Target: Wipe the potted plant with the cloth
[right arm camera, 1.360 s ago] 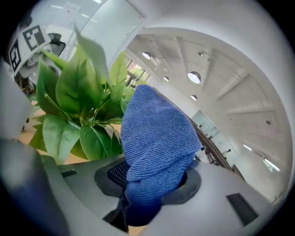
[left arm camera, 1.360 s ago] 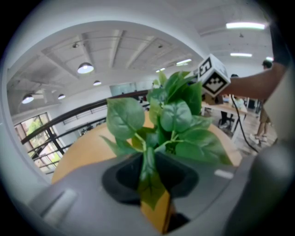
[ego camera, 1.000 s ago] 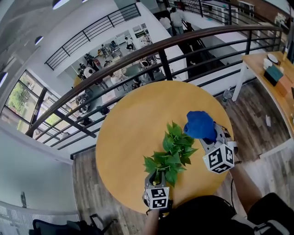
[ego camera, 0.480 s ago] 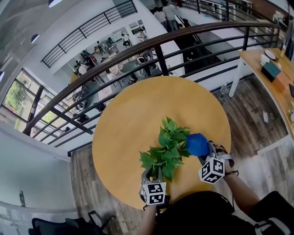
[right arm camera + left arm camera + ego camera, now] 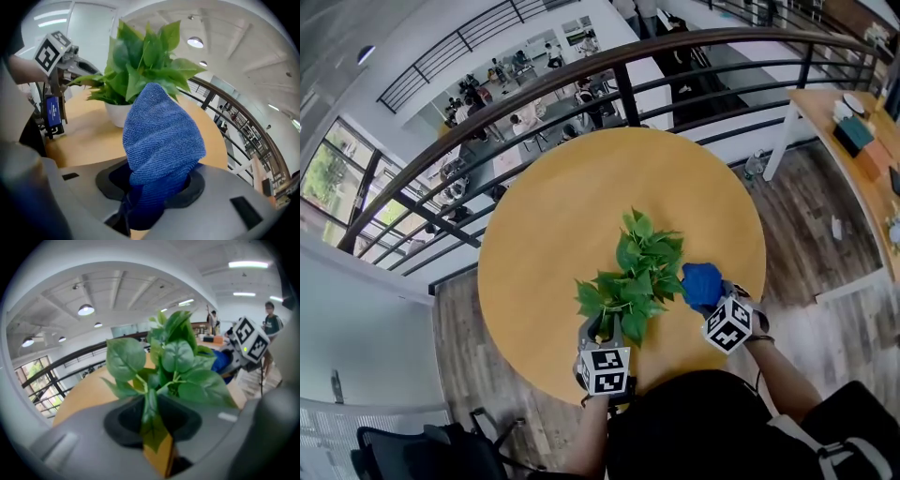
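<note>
One potted plant [image 5: 636, 272] stands about the middle of the round table [image 5: 572, 197], its white pot [image 5: 114, 114] hidden under the leaves from above. My left claw [image 5: 602, 326] is pinched on a low leaf [image 5: 151, 425] at the near side and steadies it. The blue cloth [image 5: 701, 284] bulges out of my right claw [image 5: 713, 302], whose jaws clamp its bunched tail, and the wad sits just beside the foliage on the right. I judge the wipe wants a light touch: lay the cloth on one leaf, stroke from stem to tip, and hold the left hand quiet so the pot does not tip or the pinched leaf tear
</note>
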The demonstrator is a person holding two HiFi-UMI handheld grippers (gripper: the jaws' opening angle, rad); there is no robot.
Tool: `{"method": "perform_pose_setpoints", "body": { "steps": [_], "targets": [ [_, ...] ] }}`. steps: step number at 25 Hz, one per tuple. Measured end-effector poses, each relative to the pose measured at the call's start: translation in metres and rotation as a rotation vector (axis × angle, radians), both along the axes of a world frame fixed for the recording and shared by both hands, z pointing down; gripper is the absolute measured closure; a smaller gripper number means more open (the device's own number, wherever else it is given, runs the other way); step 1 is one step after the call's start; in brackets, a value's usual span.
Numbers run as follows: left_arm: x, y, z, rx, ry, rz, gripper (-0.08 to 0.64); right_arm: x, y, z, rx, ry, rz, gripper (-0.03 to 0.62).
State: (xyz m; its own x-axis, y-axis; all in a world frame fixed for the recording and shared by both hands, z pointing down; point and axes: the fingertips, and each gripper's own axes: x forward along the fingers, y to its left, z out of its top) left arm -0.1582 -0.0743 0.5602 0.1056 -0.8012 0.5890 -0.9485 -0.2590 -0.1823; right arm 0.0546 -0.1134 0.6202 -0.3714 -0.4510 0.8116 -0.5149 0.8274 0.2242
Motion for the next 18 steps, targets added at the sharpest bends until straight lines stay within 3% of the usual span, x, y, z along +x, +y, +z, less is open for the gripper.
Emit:
{"method": "perform_pose_setpoints", "body": {
  "steps": [2, 5, 8, 11, 13, 18],
  "targets": [
    [0.000, 0.002, 0.000, 0.003, 0.001, 0.000, 0.472, 0.006, 0.006, 0.009, -0.038, 0.009, 0.028, 0.422],
    [0.000, 0.003, -0.001, 0.003, 0.004, -0.001, 0.472, 0.011, 0.000, -0.011, -0.014, -0.097, 0.106, 0.422],
    [0.000, 0.003, -0.001, 0.004, 0.001, 0.000, 0.472, 0.006, -0.012, -0.074, 0.124, -0.272, 0.144, 0.422],
    [0.002, 0.003, -0.001, 0.002, 0.001, 0.001, 0.472, -0.011, -0.008, -0.138, 0.279, -0.345, 0.046, 0.422],
    [0.001, 0.002, 0.001, 0.000, 0.000, 0.001, 0.472, -0.028, 0.004, -0.142, 0.282, -0.284, -0.065, 0.422],
    [0.000, 0.001, -0.001, 0.008, -0.002, 0.001, 0.474, -0.041, 0.046, -0.030, 0.035, 0.042, -0.255, 0.422]
  ]
}}
